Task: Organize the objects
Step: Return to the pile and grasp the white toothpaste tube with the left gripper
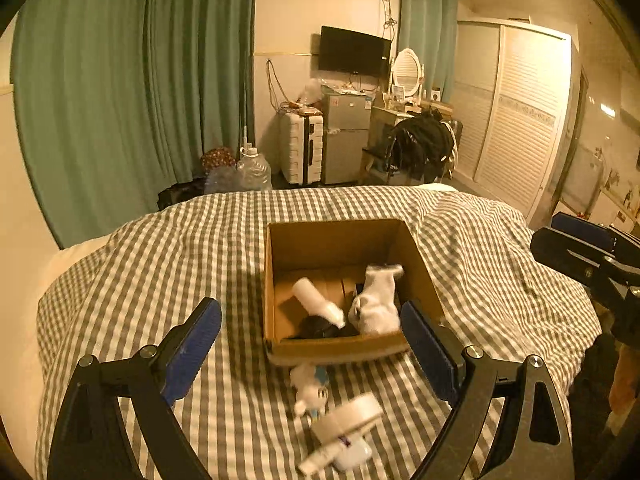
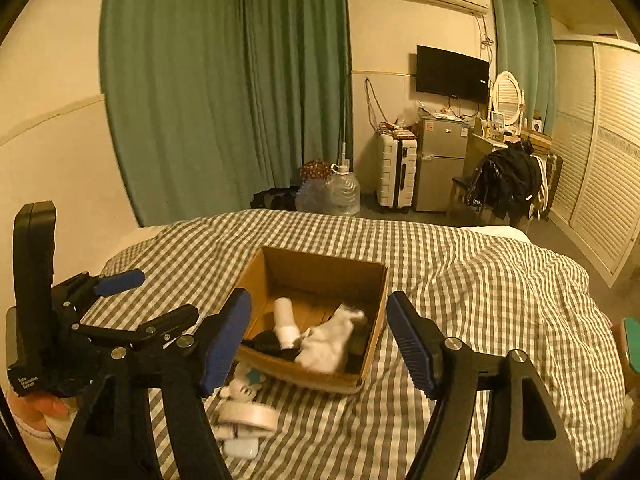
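An open cardboard box (image 1: 340,240) (image 2: 320,268) sits on the checked bed. Inside lie a white bottle (image 1: 316,298) (image 2: 285,320), a white plush or cloth item (image 1: 376,304) (image 2: 330,344) and something black (image 1: 320,326). In front of the box lie a small white-and-blue toy (image 1: 310,390) (image 2: 244,388), a roll of white tape (image 1: 348,416) (image 2: 250,416) and a small white item (image 1: 348,454) (image 2: 240,448). My left gripper (image 1: 310,340) is open and empty above these items. My right gripper (image 2: 318,340) is open and empty, near the box's front.
The grey-and-white checked duvet (image 1: 160,264) covers the bed. The left gripper shows at the left edge of the right wrist view (image 2: 120,284). Beyond the bed are green curtains (image 1: 132,80), a water jug (image 1: 254,168), a white suitcase (image 1: 302,148) and a small fridge (image 1: 346,136).
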`<state>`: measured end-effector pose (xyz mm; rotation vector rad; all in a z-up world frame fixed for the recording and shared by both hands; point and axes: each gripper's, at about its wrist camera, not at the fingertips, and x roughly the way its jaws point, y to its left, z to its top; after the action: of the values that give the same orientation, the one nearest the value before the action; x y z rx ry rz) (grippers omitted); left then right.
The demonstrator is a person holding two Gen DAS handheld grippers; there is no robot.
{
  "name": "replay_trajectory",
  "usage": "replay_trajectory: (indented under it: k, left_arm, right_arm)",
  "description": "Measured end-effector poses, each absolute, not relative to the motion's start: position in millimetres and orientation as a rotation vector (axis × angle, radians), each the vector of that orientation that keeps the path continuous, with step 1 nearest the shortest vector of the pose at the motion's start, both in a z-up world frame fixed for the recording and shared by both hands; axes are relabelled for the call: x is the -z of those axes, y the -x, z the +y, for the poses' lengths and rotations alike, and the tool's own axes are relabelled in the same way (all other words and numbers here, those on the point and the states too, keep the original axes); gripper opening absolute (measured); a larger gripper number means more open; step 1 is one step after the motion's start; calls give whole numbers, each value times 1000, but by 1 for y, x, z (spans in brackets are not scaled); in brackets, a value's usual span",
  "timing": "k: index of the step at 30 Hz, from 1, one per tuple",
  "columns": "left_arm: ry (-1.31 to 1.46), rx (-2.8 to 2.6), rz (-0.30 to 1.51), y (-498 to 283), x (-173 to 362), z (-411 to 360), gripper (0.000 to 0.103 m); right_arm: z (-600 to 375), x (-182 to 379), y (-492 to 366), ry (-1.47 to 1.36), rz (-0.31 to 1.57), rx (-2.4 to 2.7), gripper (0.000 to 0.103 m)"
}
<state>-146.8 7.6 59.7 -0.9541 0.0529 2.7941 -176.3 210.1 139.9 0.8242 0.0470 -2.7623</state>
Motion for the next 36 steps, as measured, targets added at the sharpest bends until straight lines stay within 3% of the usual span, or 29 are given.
replay_trajectory:
  k: [9,23,29,30,32,33,34,35,36]
  left_arm:
    - [1028,-2793,61,105,-9,13,94]
    - [1276,-2620,6,108,119,24,94]
    - [1309,-2576,92,119,133,44,93]
    - [1327,-2568,110,123,136,47,89]
    - [1372,-2558,147,130,144,52,69]
    - [1383,-2542,144,132,147,52,65]
    - [1380,-2519,126,131,148,52,51]
    - [1368,-2504,113,129,147,52,48]
    - [1345,-2505,120,125,144,53,37]
  right_arm:
    - [206,-100,133,-869,49,2740,71]
    - [198,48,145,-1185,3,2666,71]
    - [205,52,142,-1188,-71,2657,71]
    - [205,52,142,-1189,-75,2656,71]
    - [205,54,144,-1203,-86,2651,71]
    - [205,54,144,-1207,-90,2649,71]
    - [206,54,144,-1209,-94,2648,71]
    - [206,54,144,-1207,-98,2648,71]
    - [208,54,143,-1206,-101,2647,71]
